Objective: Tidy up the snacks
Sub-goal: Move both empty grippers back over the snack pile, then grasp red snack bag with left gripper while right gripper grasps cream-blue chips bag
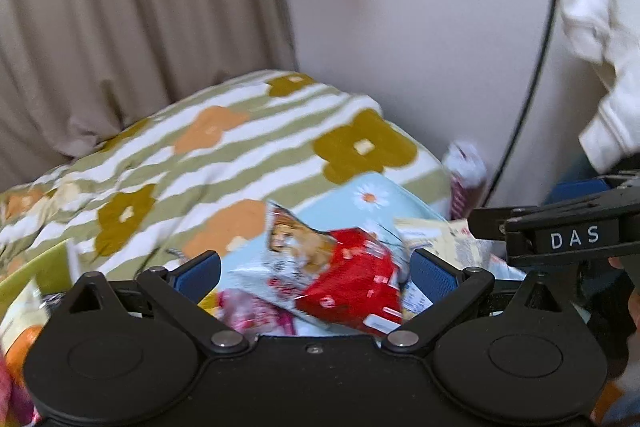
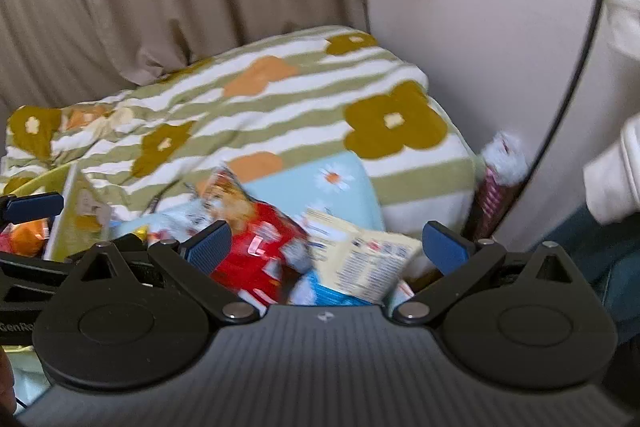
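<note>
A red and white snack bag (image 1: 336, 275) (image 2: 256, 247) lies on a light blue daisy-print cloth (image 1: 372, 195) (image 2: 312, 187). Beside it rests a pale yellow packet (image 2: 368, 259) (image 1: 448, 239) with small print. A pink packet (image 1: 256, 311) lies near the left gripper. My left gripper (image 1: 316, 271) is open just above the red bag, blue pads wide apart and holding nothing. My right gripper (image 2: 326, 245) is also open and empty, hovering over the red bag and the yellow packet. The right gripper's body (image 1: 576, 239) shows at the right of the left wrist view.
A striped floral blanket (image 1: 224, 147) (image 2: 260, 99) is heaped behind the snacks. A lime green bin (image 1: 40, 271) (image 2: 68, 219) with orange packets sits at the left. A dark red snack tube (image 1: 464, 179) (image 2: 496, 183) leans at the wall. Beige curtain, a black cable and a white sleeve (image 1: 600, 27) are around.
</note>
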### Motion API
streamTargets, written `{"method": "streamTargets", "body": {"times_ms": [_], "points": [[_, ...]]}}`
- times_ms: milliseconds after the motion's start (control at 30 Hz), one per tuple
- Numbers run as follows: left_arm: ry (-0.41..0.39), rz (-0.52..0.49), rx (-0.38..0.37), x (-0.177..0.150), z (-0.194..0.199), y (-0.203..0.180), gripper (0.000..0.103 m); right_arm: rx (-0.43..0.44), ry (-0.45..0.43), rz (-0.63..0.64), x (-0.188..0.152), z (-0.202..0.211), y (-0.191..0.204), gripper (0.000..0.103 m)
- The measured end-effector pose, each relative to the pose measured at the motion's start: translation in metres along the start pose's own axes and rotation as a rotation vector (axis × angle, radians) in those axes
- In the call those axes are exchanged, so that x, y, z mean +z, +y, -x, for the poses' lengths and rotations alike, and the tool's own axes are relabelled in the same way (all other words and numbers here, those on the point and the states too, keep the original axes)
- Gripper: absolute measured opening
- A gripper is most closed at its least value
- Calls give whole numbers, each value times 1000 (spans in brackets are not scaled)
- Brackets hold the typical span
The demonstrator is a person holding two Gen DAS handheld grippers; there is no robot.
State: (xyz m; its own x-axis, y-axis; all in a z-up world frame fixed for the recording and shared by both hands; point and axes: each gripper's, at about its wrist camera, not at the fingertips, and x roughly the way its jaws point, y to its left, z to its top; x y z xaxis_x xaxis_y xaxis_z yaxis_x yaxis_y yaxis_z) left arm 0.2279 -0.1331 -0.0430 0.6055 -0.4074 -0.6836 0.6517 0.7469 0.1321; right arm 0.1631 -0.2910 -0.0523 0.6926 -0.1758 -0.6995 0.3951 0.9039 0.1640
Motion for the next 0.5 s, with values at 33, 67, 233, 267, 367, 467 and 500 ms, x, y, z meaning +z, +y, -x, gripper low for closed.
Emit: {"method": "streamTargets", "body": {"times_ms": [33,67,233,267,367,467,500], "points": [[12,-20,-12,1,-9,-4,102,-5,9,-19,-2,-5,-5,103],[23,-37,-22,1,-18,-7,102,-10,17,-34,-4,-11,-9,103],[84,-102,-73,-1,-59,-15,101,-29,50,-106,-16,-34,-21,103],[97,-113,-85,-2,-68,-16,100,-28,57,-120,-18,-39,-21,103],[129,-147,-106,-5,-89,-19,97,-30,77,-161,-24,-52,-22,103],[152,-180,-117,-7,-106,-22,96,-29,89,-198,-31,-64,-22,103],[159,-190,-122,-8,-110,-23,96,-27,94,-209,-32,-68,-22,103]]}}
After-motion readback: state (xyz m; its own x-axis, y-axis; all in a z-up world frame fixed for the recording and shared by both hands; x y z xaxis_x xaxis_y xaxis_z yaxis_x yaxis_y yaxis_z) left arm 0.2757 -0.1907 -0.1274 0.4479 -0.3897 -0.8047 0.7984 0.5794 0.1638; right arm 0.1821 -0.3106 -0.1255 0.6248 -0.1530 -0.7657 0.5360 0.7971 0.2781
